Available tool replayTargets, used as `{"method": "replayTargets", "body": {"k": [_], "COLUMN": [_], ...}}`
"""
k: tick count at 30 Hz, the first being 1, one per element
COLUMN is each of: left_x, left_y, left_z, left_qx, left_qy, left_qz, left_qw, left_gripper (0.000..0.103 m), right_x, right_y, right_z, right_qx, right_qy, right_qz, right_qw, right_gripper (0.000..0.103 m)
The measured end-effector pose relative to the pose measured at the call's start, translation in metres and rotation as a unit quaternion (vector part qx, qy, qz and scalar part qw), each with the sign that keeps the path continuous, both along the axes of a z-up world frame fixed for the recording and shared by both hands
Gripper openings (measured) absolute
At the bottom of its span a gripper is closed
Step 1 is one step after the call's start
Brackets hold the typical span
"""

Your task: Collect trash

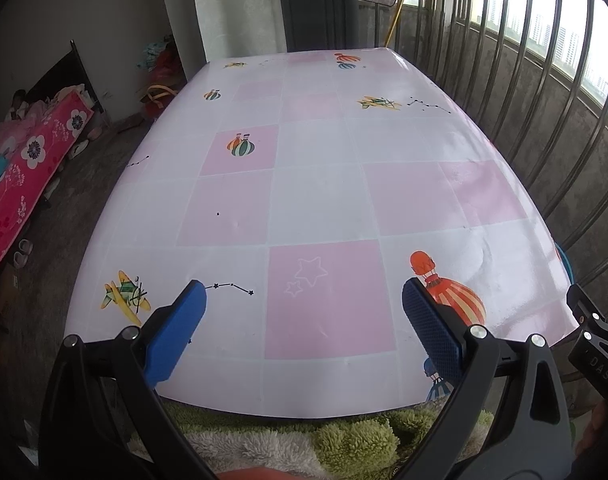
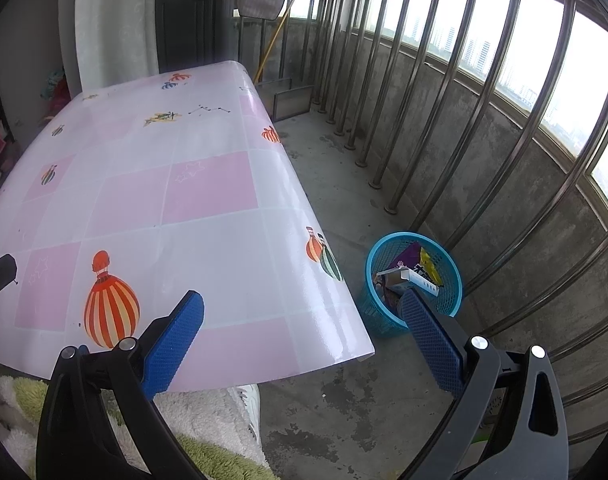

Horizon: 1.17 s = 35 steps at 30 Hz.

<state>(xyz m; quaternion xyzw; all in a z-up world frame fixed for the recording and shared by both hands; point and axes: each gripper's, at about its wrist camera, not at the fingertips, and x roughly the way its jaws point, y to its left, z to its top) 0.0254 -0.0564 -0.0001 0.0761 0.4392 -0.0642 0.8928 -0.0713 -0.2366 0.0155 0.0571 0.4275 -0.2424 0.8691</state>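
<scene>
A blue mesh trash basket point(image 2: 444, 246) stands on the concrete floor right of the table's near right corner. It holds trash point(image 2: 414, 270): a white box, purple and yellow wrappers. My right gripper point(image 2: 301, 300) is open and empty, hovering over the table's right edge, its right finger in front of the basket. My left gripper point(image 1: 304, 292) is open and empty above the near part of the table point(image 1: 316, 196), which has a pink and white checked cover with balloon and plane prints. I see no trash on the table.
A metal railing point(image 2: 464, 128) runs along the right over a concrete ledge. A bed with a pink floral blanket point(image 1: 27, 168) stands at the left. Fluffy green and white fabric point(image 1: 304, 440) lies below the table's near edge. A dark cabinet point(image 1: 320, 4) stands behind the table.
</scene>
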Motion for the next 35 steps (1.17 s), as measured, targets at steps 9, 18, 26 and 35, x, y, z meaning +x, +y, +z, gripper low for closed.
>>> {"method": "replayTargets", "body": {"k": [9,18,26,35], "left_x": [0.0008,0.0008,0.0010,0.0010], "left_y": [0.0006,0.0014,0.0017,0.0040], "left_z": [-0.0008,-0.0004,-0.0004,0.0011], "left_qx": [0.000,0.000,-0.001,-0.002], "left_qy": [0.001,0.002,0.001,0.003], "left_qz": [0.002,0.002,0.002,0.008], "left_qw": [1.0000,1.0000,1.0000,1.0000], "left_gripper": [0.094,0.094,0.094,0.094], "right_x": [-0.0002,0.0007,0.0010,0.0015], "right_y": [-0.0005,-0.0006,-0.0004,0.0000], "right_z": [0.0008,0.0019,0.0027,0.0031], "right_qx": [0.001,0.002,0.003,0.003], "right_qy": [-0.001,0.000,-0.002,-0.003], "right_qz": [-0.001,-0.001,-0.002,-0.003], "right_qw": [1.000,1.000,1.000,1.000], "right_gripper": [0.096,0.097,0.096,0.096]}}
